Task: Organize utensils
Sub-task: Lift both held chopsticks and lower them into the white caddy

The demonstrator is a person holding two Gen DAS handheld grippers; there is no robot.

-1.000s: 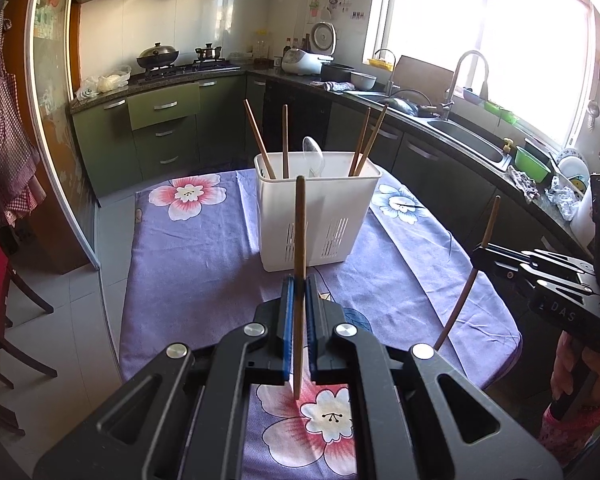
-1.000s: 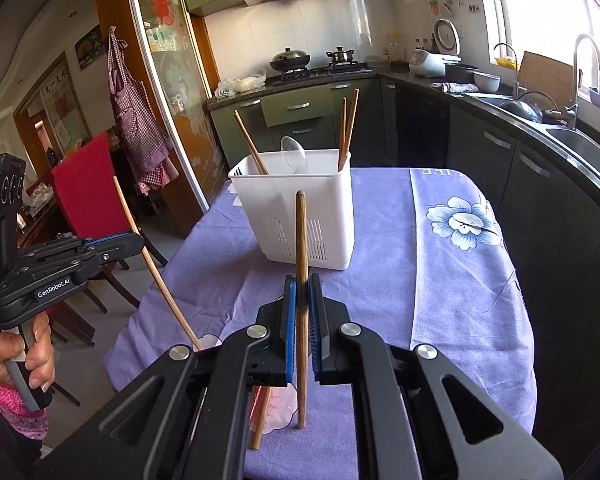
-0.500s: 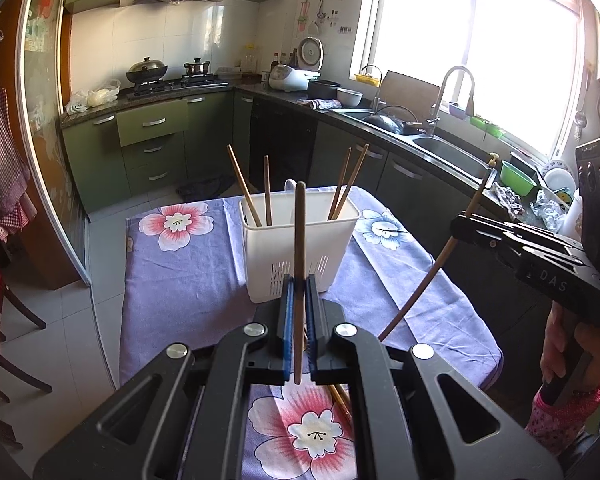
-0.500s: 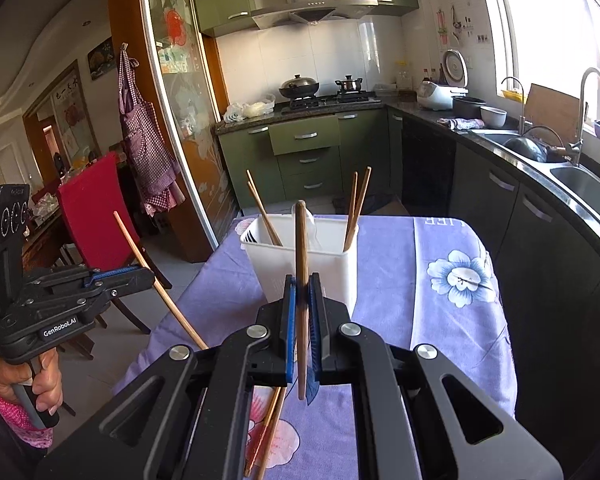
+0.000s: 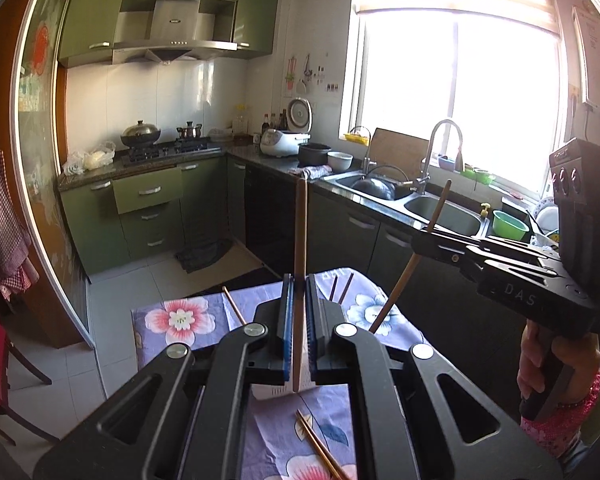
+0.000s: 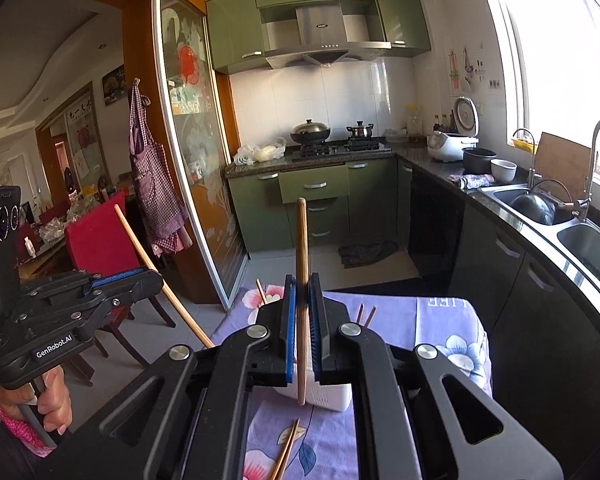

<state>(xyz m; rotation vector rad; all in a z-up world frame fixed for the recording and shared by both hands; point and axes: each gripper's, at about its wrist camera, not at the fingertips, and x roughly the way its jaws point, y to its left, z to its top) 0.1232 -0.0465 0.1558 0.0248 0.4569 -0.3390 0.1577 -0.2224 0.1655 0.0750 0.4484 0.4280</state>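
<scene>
Blue-padded left tongs [image 5: 299,334] are clamped on a brown wooden chopstick [image 5: 300,280], which stands nearly upright between the pads, its upper end well above them and its lower end just below. The right tongs [image 6: 303,338] are likewise clamped on a second wooden chopstick [image 6: 302,292], also close to upright. In the left wrist view, the right tongs appear at the right with their chopstick slanting down toward the tabletop; in the right wrist view, the left tongs appear at the left with their chopstick slanting the same way. A hand [image 6: 50,402] in a pink patterned sleeve grips the left handle.

Directly beyond and below both tongs sits a white slotted utensil holder [image 6: 324,396] on the tabletop [image 6: 440,320], which is covered by a purple floral cloth. Brown chopstick tips project from the holder on the left and right of the tongs. A loose pair of chopsticks [image 6: 286,454] lies flat on the cloth, nearer than the holder.

Farther off stand green kitchen cabinets [image 6: 316,184], with a sink [image 6: 540,208] at the right.
</scene>
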